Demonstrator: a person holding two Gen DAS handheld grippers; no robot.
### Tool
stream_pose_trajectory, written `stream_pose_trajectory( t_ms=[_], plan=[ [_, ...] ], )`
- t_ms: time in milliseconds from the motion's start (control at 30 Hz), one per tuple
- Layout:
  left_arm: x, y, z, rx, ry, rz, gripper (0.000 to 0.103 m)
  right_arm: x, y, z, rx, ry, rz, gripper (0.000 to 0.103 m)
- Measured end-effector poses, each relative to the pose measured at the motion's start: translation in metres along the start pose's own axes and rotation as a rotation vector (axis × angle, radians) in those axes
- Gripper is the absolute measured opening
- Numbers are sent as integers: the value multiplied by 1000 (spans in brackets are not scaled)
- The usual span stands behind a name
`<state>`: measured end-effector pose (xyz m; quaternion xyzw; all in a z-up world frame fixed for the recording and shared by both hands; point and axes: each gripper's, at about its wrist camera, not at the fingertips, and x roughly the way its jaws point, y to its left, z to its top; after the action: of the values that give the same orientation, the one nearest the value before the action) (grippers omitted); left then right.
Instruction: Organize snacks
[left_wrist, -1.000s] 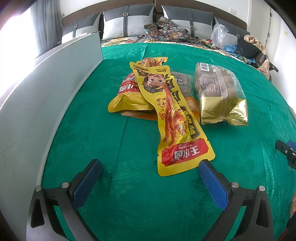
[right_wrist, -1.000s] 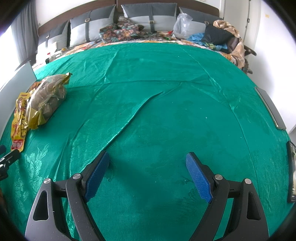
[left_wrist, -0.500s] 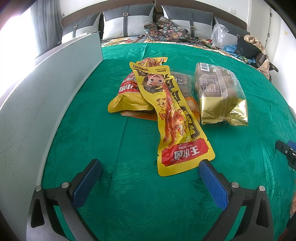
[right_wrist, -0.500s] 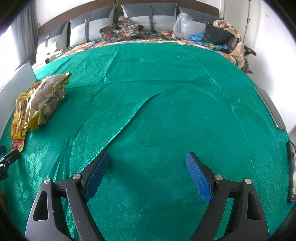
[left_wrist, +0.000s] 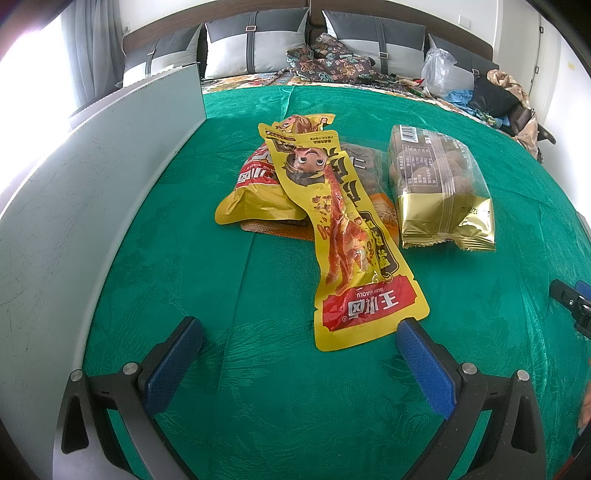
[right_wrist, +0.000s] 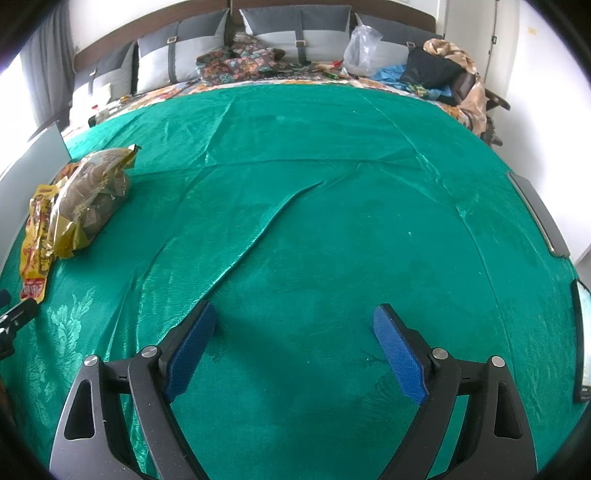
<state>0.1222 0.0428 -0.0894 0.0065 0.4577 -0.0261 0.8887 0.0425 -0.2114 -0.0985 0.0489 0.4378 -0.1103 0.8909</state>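
A green patterned cloth (left_wrist: 192, 236) covers the surface under both tools and carries all the snacks. A pale grey board (left_wrist: 74, 206) stands upright along the left side of the left tool, with grey pillows (left_wrist: 255, 48) far ahead beyond the cloth.

The snacks lie in a loose heap ahead of the left tool. Largest is the clear packet with a gold foil end (left_wrist: 439, 192), holding round brown pieces; it lies ahead and to the right of the tool, just beside the heap. The long yellow packet (left_wrist: 343, 236), printed with a cartoon face and a red band of white characters, lies slantwise on top of the others, and its red end reaches down close to the right finger, though no contact shows. Under its far end lies a plump yellow-and-red bag (left_wrist: 258, 188), and beneath both an orange-brown flat packet (left_wrist: 384, 214) shows only at its edges.

The left tool (left_wrist: 299, 350) is released, its blue pads (left_wrist: 173, 365) spread wide and grasping nothing, low over the cloth.

The right tool (right_wrist: 295, 347) is likewise spread wide and holds nothing, over bare cloth. From it, the snack heap (right_wrist: 81, 199) lies far off to the left and ahead.
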Motion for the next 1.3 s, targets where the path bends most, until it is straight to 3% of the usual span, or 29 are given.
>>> stream_pose_trajectory(
  t_ms=[133, 267, 333, 400, 467, 600, 667, 800, 967, 1033, 1100, 1167, 1233, 1300],
  plan=[
    [0, 0, 0, 0, 0, 0, 103, 2, -1, 8, 51, 35, 21, 91],
    [0, 0, 0, 0, 0, 0, 103, -10, 19, 54, 195, 47, 232, 89],
    [0, 0, 0, 0, 0, 0, 103, -10, 57, 88, 172, 87, 344, 90],
    [0, 0, 0, 0, 0, 0, 103, -1, 94, 109, 122, 161, 389, 90],
    [0, 0, 0, 0, 0, 0, 103, 12, 136, 123, 22, 219, 357, 90],
    [0, 0, 0, -1, -1, -1, 103, 47, 179, 117, -107, 316, 180, 90],
    [0, 0, 0, 0, -1, 0, 103, 48, 174, 113, -110, 300, 178, 83],
    [0, 0, 0, -2, -1, -2, 103, 31, 132, 102, -98, 244, 198, 57],
    [0, -2, -4, 28, 24, -20, 102, -8, 56, 64, -57, 172, 216, 57],
    [-8, 6, 0, -44, 57, -62, 102, -22, 28, 41, -33, 142, 212, 57],
    [-22, 10, 10, -131, 9, -106, 102, -34, 9, 16, 2, 115, 202, 57],
    [-27, 4, 27, -157, -27, -97, 102, -39, -1, 6, 39, 96, 201, 57],
    [-10, -8, 43, -129, 33, -49, 102, -46, -9, -5, 77, 61, 215, 57],
    [19, -24, 52, -86, 148, 7, 99, -50, -5, -8, 65, 50, 218, 58]
  ],
)
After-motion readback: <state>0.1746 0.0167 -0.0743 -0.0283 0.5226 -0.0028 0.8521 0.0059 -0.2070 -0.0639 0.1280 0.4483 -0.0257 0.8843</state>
